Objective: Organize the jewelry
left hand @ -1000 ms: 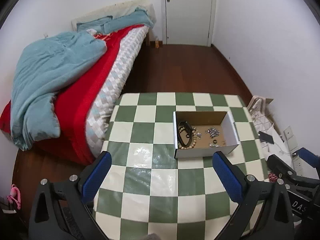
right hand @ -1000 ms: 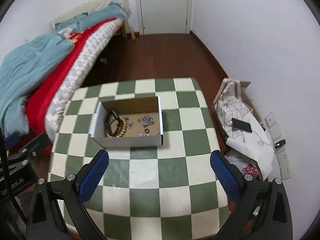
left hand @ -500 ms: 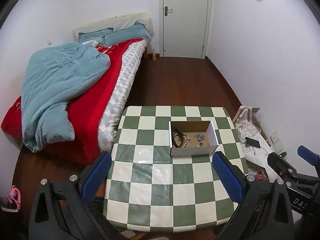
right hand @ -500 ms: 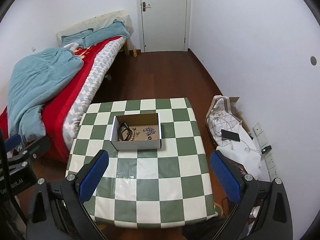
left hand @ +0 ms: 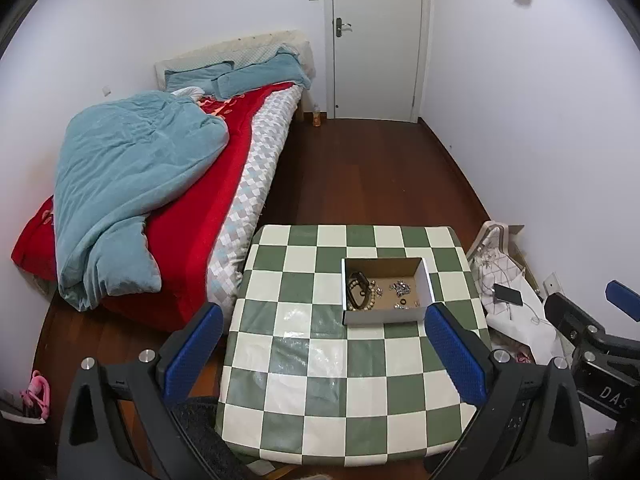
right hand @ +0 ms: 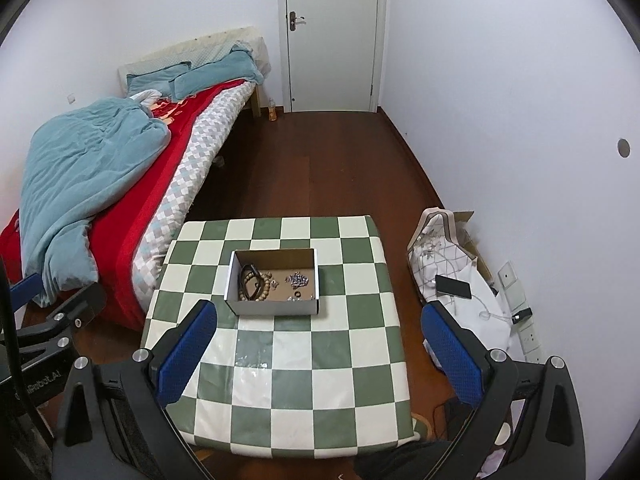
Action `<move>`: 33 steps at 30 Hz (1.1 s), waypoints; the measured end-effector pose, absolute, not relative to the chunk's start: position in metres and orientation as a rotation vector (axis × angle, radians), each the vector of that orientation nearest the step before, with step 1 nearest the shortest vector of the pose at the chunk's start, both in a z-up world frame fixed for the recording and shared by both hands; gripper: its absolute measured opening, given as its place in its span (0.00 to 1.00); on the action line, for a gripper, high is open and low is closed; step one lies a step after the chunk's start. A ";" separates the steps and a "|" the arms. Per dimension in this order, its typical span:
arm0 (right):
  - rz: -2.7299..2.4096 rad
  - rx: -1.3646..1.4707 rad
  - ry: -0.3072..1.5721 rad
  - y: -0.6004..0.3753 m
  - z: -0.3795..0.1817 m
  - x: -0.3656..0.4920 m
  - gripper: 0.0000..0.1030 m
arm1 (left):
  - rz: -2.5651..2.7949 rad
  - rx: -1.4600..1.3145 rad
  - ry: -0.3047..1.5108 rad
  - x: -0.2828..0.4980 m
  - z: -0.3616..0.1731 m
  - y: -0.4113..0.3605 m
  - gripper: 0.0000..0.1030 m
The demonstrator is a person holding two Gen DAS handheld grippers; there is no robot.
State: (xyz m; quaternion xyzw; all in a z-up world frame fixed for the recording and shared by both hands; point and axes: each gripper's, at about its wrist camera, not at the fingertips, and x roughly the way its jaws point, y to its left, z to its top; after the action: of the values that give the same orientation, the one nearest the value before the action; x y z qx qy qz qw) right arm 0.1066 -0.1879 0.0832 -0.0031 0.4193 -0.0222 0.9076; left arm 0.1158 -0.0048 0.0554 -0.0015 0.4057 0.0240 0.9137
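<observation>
A small open cardboard box (left hand: pixel 386 315) (right hand: pixel 273 307) sits on a green-and-white checkered table (left hand: pixel 304 364) (right hand: pixel 280 384). Inside lie a beaded bracelet with a dark band (left hand: pixel 359 290) (right hand: pixel 251 284), a silver chain (left hand: pixel 401 288) (right hand: pixel 297 278) and small rings (left hand: pixel 403 302) (right hand: pixel 297 294). My left gripper (left hand: pixel 324 344) is open and empty, high above the table's near half. My right gripper (right hand: pixel 318 340) is also open and empty, high above the table. The right gripper shows at the left wrist view's right edge (left hand: pixel 600 332).
A bed (left hand: pixel 168 200) with a teal duvet and red cover stands left of the table. White bags with a phone on top (right hand: pixel 452 286) lie on the floor at the right, by wall sockets. A closed door (right hand: pixel 332 36) is at the far end.
Both grippers have risen and pulled back from the table; the box and table now look much smaller and farther. Both stay open and empty.
</observation>
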 end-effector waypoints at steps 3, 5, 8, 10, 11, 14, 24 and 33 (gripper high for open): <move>-0.048 -0.009 0.870 -0.191 0.084 0.115 1.00 | 0.051 -0.005 0.822 0.120 0.059 -0.007 1.00; -0.045 -0.007 0.873 -0.191 0.084 0.118 1.00 | 0.057 -0.009 0.823 0.124 0.060 -0.008 1.00; -0.050 -0.007 0.880 -0.192 0.082 0.123 1.00 | 0.050 -0.010 0.835 0.127 0.057 -0.010 1.00; -0.048 -0.004 0.889 -0.193 0.080 0.126 1.00 | 0.047 -0.003 0.839 0.128 0.055 -0.012 1.00; -0.050 -0.006 0.892 -0.193 0.078 0.128 1.00 | 0.045 -0.003 0.846 0.129 0.054 -0.012 1.00; -0.048 -0.003 0.903 -0.194 0.073 0.131 1.00 | 0.048 0.000 0.854 0.132 0.051 -0.014 1.00; -0.041 -0.008 0.931 -0.193 0.061 0.139 1.00 | 0.059 0.001 0.875 0.137 0.041 -0.012 1.00; -0.037 -0.009 0.937 -0.186 0.055 0.142 1.00 | 0.065 0.003 0.876 0.138 0.038 -0.010 1.00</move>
State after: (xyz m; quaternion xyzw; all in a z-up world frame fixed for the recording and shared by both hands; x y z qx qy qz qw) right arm 0.1419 -0.1864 0.0550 -0.0045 0.4516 -0.0177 0.8920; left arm 0.1380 -0.0096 0.0381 0.0014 0.4242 0.0315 0.9050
